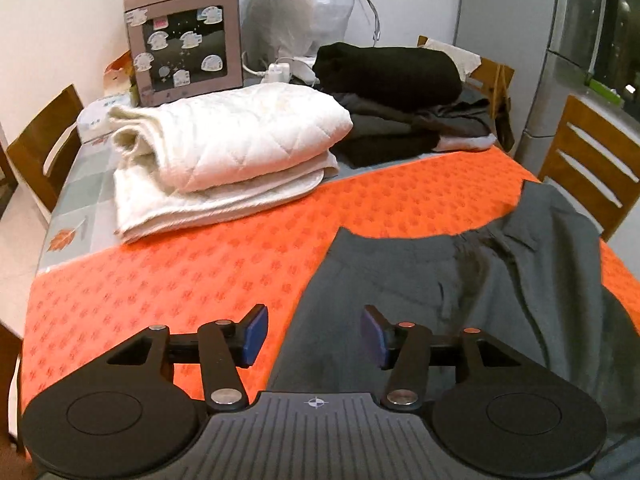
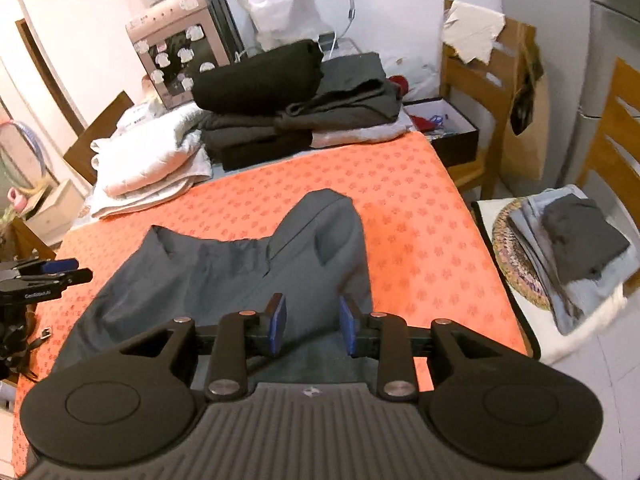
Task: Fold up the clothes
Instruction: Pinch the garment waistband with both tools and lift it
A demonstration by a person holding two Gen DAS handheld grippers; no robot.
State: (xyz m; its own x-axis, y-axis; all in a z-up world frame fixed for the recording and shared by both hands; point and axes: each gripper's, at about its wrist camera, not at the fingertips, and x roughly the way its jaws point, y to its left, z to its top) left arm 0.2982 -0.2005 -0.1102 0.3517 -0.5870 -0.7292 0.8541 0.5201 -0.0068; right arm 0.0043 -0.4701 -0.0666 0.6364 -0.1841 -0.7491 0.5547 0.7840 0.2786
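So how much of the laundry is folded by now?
Some looks done: a folded white quilt and a stack of dark folded clothes sit at the table's far end, with another folded pile on a side seat. In hand: grey trousers lie spread on the orange cloth, unfolded. Left claw and right claw are both open, gripping nothing.

A dark grey garment (image 2: 224, 280) lies spread, slightly rumpled, on the orange tablecloth (image 2: 420, 216).

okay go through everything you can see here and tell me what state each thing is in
Left tongs: open, empty.
Right tongs: open, empty.
Grey garment: unfolded, rumpled on orange cloth.
White quilt: folded.
Dark clothes pile: folded, stacked.
Clothes on the stool: folded.
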